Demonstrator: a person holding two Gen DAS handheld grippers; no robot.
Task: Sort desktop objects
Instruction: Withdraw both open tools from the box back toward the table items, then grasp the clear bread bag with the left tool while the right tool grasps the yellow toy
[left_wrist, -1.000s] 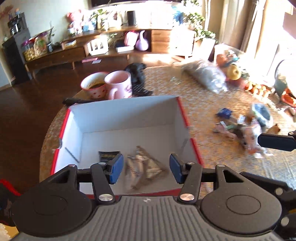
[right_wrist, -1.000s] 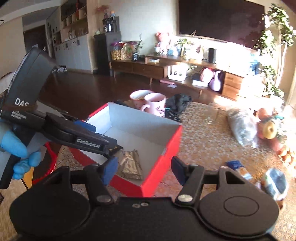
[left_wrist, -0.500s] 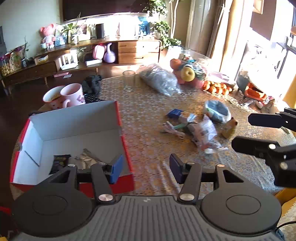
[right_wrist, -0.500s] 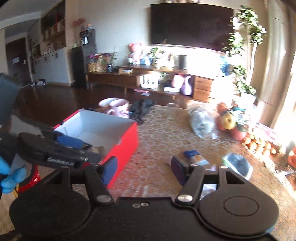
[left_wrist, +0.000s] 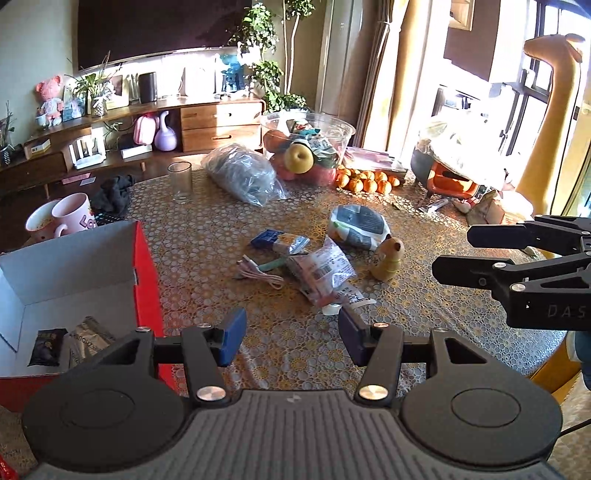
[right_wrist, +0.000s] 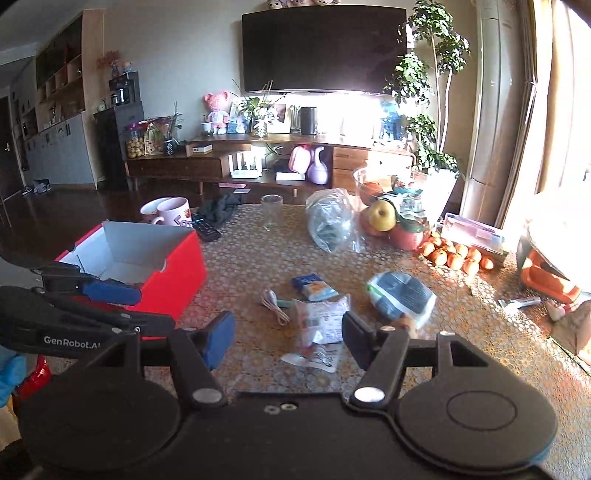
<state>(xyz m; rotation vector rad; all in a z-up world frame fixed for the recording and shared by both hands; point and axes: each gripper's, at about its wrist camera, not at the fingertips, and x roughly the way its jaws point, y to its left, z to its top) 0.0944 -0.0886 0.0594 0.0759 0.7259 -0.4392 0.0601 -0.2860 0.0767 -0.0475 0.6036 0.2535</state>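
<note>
Black left gripper (right_wrist: 110, 306) reads "GenRobot.AI" | right gripper (left_wrist: 454, 254) "DAS" | both fingers apart, empty

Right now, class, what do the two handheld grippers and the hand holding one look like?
Both grippers, left and right, are matte black plastic with round pivot discs and silver screws. The jaws carry blue pads. White lettering "GenRobot.AI" marks the left one's side, "DAS" the right's. A blue glove covers the hand.
</note>
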